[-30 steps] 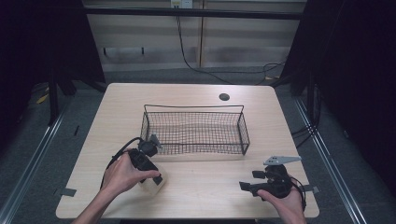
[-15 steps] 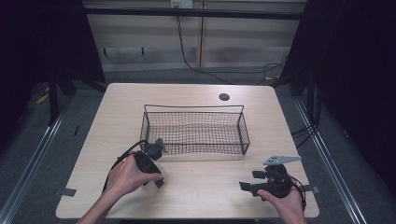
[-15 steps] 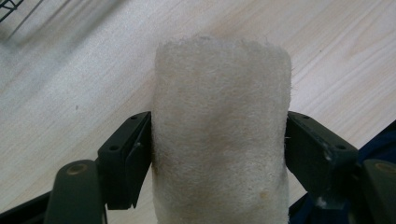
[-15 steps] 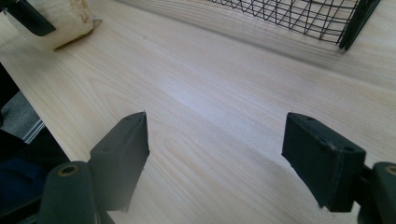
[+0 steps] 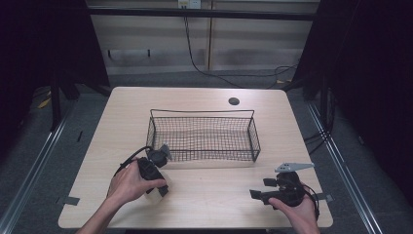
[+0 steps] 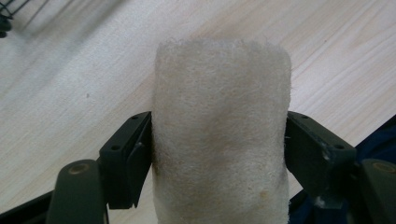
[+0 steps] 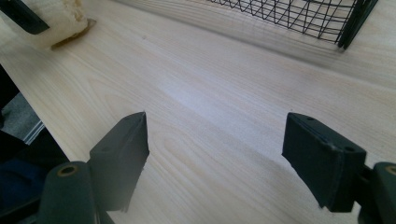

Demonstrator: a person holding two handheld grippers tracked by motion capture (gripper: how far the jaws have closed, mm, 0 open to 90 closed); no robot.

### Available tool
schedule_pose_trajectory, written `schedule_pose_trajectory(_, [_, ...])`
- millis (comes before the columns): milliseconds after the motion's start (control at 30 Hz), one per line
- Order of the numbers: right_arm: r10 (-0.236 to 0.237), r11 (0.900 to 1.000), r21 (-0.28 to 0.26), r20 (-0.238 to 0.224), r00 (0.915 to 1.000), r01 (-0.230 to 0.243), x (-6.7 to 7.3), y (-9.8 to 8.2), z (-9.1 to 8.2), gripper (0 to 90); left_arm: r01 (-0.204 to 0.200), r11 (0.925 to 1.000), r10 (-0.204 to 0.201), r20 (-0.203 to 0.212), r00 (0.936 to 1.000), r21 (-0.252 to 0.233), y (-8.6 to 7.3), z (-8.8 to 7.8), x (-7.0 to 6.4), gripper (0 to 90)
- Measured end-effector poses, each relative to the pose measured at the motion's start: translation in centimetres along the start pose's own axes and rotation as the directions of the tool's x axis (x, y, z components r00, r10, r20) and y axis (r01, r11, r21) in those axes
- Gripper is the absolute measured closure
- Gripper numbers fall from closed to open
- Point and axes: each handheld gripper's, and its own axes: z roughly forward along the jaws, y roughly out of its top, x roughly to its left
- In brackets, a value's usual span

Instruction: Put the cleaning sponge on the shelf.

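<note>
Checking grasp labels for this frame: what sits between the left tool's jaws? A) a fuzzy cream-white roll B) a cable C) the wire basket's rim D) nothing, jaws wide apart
A: in the left gripper view both black jaws of the left tool press against the sides of a fuzzy cream-white roll, above the wooden table; the wire basket stands apart behind it.
</note>
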Motion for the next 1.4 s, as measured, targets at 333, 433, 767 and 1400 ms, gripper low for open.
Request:
schedule_pose_trajectory(333, [0.005,1.0,0.007,0.001,1.0,-0.005,0.0,0.0,0.1,22.4,-0.031,0.9992,0.032,0.029,0.9991,-0.025,0.0,-1.3,-0.1,27.8])
schedule_pose_trajectory(433, [0.008,1.0,0.009,0.001,1.0,-0.008,0.0,0.0,0.1,22.4,-0.038,0.9986,0.039,0.037,0.9986,-0.037,-0.3,-1.9,0.0,27.8])
schedule_pose_trajectory(767, [0.01,1.0,0.01,0.001,1.0,-0.01,0.0,0.0,0.1,22.2,-0.033,0.9985,0.036,0.054,0.9979,-0.044,-0.8,-3.2,0.7,27.7])
schedule_pose_trajectory(1400, [0.019,1.0,0.012,0.001,0.9998,-0.019,-0.1,0.0,0.1,22.2,-0.064,0.9964,0.072,0.156,0.9851,-0.057,-0.6,-6.3,1.2,27.8])
